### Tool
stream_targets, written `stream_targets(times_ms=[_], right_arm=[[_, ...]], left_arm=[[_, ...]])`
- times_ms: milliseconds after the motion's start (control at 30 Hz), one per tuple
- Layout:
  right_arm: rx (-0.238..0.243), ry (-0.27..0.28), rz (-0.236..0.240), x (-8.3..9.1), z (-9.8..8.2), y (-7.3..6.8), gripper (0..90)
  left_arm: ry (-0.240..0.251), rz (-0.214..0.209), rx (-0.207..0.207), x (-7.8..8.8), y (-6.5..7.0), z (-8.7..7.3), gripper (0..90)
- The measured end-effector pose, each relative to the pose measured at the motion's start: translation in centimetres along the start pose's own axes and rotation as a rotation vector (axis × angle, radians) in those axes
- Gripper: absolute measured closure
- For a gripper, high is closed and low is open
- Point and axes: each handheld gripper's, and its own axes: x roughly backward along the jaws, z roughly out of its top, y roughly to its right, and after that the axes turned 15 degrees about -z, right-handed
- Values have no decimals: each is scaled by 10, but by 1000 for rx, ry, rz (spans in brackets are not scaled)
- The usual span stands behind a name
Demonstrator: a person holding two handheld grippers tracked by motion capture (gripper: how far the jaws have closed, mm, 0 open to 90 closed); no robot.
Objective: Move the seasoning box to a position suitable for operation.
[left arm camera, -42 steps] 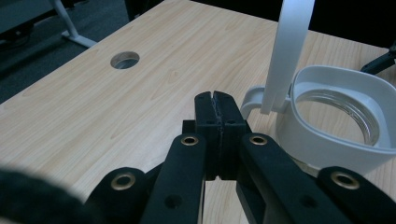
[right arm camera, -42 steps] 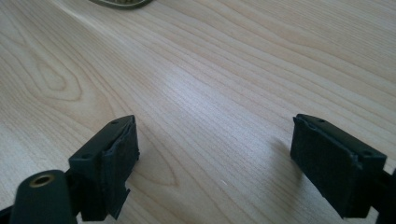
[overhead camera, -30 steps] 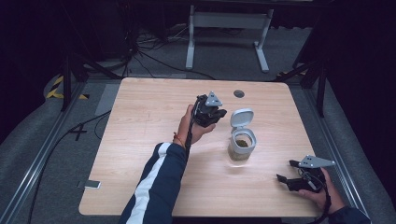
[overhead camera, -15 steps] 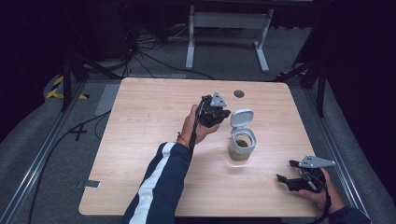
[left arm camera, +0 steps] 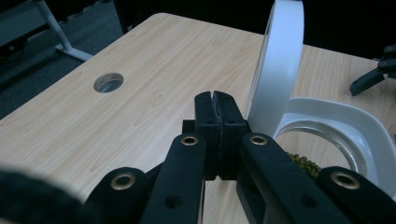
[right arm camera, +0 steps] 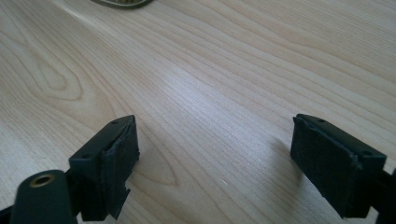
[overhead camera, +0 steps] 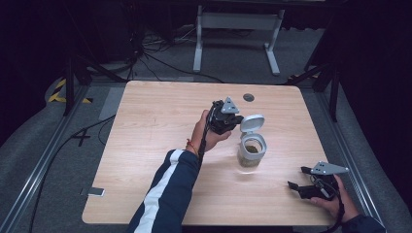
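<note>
A clear jar [overhead camera: 251,154] with green-brown grains [left arm camera: 304,163] inside stands right of the table's middle. Its white flip lid [overhead camera: 252,123] stands open and upright. My left gripper [overhead camera: 235,119], held in a hand, hovers just left of the lid. In the left gripper view the jaws are pressed together with nothing between them, my left gripper [left arm camera: 215,99] tip close beside the lid [left arm camera: 279,65] and above the jar's rim [left arm camera: 343,119]. My right gripper [overhead camera: 297,177] rests low at the front right, jaws wide apart over bare wood, as my right gripper [right arm camera: 215,144] shows.
The wooden table [overhead camera: 155,126] has a round cable hole [overhead camera: 248,97] near its far edge, also seen as the hole [left arm camera: 108,82] beyond my left jaws. A metal stand [overhead camera: 238,22] and cables lie on the floor behind. A small tag [overhead camera: 95,191] sits at the front left corner.
My left gripper has shifted slightly right and closer to the jar's open lid. The right gripper and the jar have stayed put.
</note>
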Motion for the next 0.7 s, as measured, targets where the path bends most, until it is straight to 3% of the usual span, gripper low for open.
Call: stream_targets(times_ms=[33, 233, 333, 700], right_arm=[[0, 0, 0, 0, 0, 0, 154], [0, 0, 0, 0, 0, 0, 154], [-2, -2, 1, 0, 0, 0, 154], [-3, -2, 1, 0, 0, 0, 154]], left_arm=[[-16, 1, -13, 1, 1, 1, 900], [6, -19, -28, 2, 9, 2, 899], [-14, -23, -49, 4, 13, 2, 899], [-5, -30, -36, 8, 13, -6, 899]])
